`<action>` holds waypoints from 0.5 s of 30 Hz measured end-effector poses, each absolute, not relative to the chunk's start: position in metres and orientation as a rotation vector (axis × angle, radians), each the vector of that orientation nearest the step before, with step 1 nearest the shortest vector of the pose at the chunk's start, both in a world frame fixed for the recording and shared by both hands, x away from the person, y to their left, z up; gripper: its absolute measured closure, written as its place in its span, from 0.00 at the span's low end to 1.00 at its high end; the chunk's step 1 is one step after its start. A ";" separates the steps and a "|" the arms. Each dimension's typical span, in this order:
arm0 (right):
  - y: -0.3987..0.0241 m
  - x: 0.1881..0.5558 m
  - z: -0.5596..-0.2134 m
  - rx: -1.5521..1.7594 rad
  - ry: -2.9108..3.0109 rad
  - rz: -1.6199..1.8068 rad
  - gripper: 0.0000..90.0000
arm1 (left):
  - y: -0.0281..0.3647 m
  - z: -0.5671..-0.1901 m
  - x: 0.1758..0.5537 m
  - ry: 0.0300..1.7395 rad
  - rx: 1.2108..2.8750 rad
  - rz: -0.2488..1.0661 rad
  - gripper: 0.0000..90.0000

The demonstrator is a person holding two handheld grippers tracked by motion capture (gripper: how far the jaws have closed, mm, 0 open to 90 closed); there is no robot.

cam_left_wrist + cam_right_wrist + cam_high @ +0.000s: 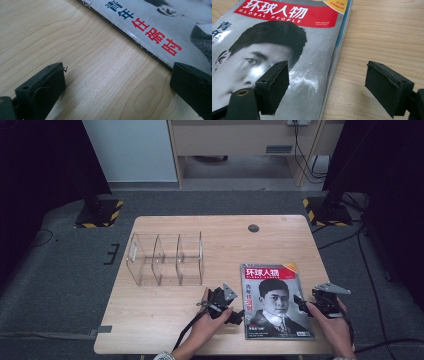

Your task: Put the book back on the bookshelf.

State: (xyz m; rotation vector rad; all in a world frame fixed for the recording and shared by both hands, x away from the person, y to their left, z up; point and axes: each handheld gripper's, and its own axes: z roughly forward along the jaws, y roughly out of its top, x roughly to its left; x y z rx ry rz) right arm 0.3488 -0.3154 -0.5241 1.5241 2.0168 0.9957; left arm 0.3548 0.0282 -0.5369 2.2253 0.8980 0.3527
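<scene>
Straddling magazine (276,300) edges lower right of frame: left claw (239,315), right claw (302,306) both released; I keep low, pinch squarely.

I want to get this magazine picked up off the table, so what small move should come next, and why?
Probably slide the right hand-held gripper a little further in, so its jaws take the magazine by its right edge. The magazine lies flat on the table, both grippers stand open with nothing between them, and the right one already straddles that edge, while the left hand-held gripper sits just off the left edge.
</scene>
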 end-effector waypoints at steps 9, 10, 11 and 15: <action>-0.317 0.348 -0.524 1.535 2.000 0.986 0.18 | 0.028 -0.537 0.355 0.894 2.227 0.352 0.00; -0.318 0.348 -0.524 1.539 1.995 0.985 0.18 | 0.028 -0.537 0.355 0.893 2.228 0.352 0.00; -0.318 0.348 -0.524 1.542 1.997 0.988 0.18 | 0.028 -0.537 0.354 0.893 2.228 0.352 0.00; -0.315 0.348 -0.525 1.527 2.021 0.987 0.18 | 0.028 -0.537 0.354 0.889 2.229 0.351 0.00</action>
